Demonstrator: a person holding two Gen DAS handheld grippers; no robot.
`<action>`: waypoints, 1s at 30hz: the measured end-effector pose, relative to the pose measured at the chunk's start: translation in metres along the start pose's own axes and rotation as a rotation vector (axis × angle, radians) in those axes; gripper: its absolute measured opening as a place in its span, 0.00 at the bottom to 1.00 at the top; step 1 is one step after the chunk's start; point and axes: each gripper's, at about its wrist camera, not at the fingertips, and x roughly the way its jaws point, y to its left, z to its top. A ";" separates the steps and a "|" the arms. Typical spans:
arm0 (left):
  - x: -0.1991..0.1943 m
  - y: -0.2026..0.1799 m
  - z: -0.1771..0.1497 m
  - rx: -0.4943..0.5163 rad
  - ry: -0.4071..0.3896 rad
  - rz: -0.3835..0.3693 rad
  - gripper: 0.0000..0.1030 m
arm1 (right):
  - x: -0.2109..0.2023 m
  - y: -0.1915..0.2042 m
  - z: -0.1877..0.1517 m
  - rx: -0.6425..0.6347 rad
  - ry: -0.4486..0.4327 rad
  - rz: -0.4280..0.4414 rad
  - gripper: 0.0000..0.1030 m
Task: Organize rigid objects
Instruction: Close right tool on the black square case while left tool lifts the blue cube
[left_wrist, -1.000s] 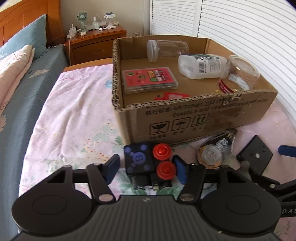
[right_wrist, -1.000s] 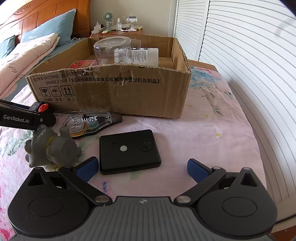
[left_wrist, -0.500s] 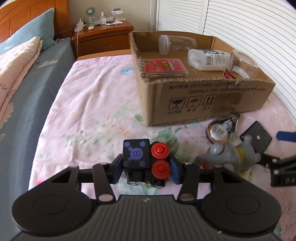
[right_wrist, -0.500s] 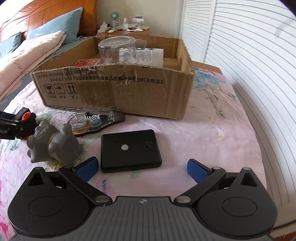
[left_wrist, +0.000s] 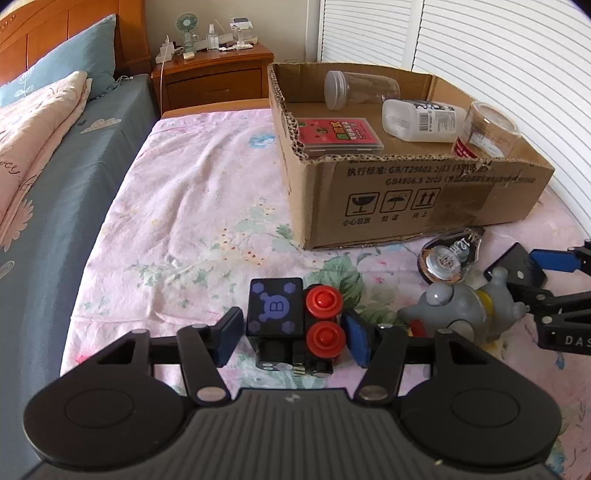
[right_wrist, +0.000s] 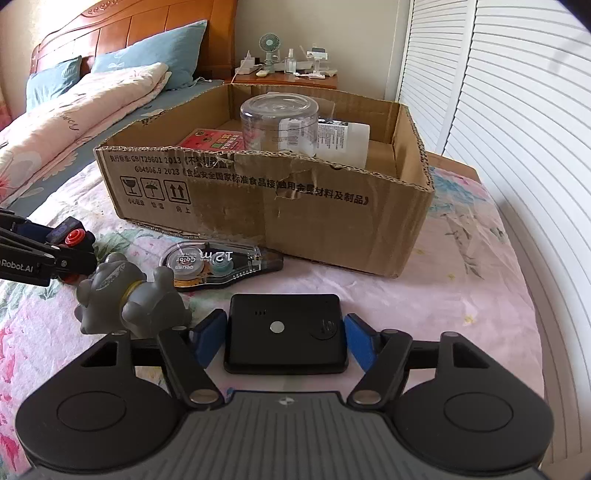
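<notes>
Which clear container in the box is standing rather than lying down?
The wide clear jar at the box's near wall stands inverted; the capped jar and white bottle lie sideways.

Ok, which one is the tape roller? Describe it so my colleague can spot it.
Find the cardboard box on the pink floral bedspread. The tape roller lies flat against the foot of its printed front wall, between the grey animal figure and the black rectangular device. It alone is see-through, teardrop-shaped, with round spools inside.

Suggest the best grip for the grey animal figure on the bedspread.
Probably pinch the grey animal figure across its rounded body, coming from above. It lies on its side with head and legs sticking out unevenly; the torso is the fullest part. The correction tape dispenser lies close behind it.
</notes>
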 end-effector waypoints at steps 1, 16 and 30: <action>0.000 0.000 0.000 0.000 -0.001 0.005 0.61 | -0.001 0.000 -0.001 0.003 -0.001 -0.003 0.72; -0.001 -0.002 -0.008 -0.037 -0.054 0.026 0.58 | -0.006 0.000 -0.005 0.014 0.001 -0.017 0.72; -0.008 -0.007 -0.015 0.082 -0.087 0.008 0.48 | -0.007 0.000 -0.007 0.014 0.001 -0.013 0.72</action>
